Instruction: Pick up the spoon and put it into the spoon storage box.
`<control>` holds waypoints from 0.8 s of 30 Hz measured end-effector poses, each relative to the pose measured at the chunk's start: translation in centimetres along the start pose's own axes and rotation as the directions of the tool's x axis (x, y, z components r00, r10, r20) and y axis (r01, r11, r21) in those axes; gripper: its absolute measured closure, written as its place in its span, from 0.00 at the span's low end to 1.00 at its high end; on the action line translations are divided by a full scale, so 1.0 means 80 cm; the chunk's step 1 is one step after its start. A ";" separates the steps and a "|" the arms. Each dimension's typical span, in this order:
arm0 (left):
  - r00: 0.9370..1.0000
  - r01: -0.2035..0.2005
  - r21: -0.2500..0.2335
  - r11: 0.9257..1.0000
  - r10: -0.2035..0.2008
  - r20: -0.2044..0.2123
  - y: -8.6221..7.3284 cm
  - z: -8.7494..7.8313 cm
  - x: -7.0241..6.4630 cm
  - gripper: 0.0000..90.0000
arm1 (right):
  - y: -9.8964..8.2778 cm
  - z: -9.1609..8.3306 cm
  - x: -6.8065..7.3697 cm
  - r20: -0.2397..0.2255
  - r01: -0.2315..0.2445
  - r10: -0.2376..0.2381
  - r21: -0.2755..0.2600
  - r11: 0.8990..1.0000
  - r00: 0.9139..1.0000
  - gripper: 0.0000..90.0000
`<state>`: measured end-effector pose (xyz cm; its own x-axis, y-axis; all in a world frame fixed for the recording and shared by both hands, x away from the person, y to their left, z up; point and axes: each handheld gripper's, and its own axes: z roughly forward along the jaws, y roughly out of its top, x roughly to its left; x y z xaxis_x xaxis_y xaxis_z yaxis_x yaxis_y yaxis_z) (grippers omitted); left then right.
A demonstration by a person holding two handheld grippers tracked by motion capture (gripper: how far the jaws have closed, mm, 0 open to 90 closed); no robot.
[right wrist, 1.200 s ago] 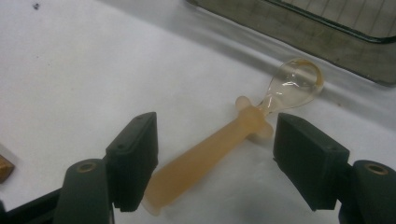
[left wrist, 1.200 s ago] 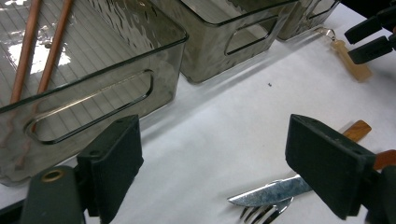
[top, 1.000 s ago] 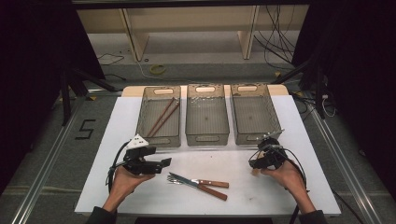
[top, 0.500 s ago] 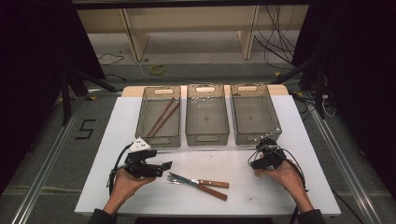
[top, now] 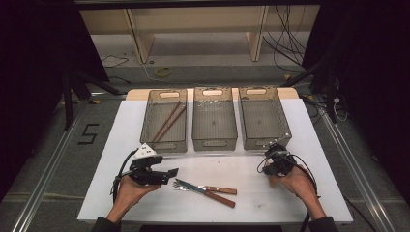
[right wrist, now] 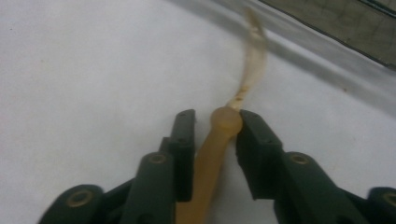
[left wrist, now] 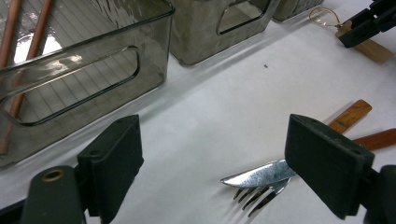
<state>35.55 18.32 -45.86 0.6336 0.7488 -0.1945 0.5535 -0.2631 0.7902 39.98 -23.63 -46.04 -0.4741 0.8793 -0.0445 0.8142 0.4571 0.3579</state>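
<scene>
Now, wooden spoon (right wrist: 219, 154) between right claw (right wrist: 215, 128) pads — touching, just closing

Left gripper (top: 170, 172) rests low with jaws wide apart; right gripper (top: 270, 164) jaws just closing, nearly together.

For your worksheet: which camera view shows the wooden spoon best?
The right gripper view: the wooden spoon lies close up between the right gripper's jaws, which have just been closing on it. The left gripper view shows its handle far off; in the high view the hand mostly hides it.
</scene>
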 end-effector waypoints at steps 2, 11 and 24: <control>1.000 0.000 0.000 1.000 0.000 -0.001 0.000 0.000 0.001 0.21 | -0.001 -0.001 0.000 -0.005 0.004 -0.004 -0.002 1.000 1.000 0.85; 1.000 -0.003 -0.010 1.000 0.003 0.005 -0.004 0.001 0.001 0.21 | -0.002 -0.003 0.000 -0.017 0.013 -0.013 -0.015 1.000 1.000 0.86; 1.000 -0.011 -0.087 0.996 0.013 0.020 -0.010 -0.008 0.002 0.20 | 0.005 -0.035 0.004 -0.071 0.037 -0.046 -0.123 0.992 0.996 0.86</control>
<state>34.82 19.03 -46.15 0.6516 0.7328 -0.1961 0.4976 -0.2177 0.8397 39.24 -23.54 -43.27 -0.5340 0.8455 0.0054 0.7487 0.4699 0.4676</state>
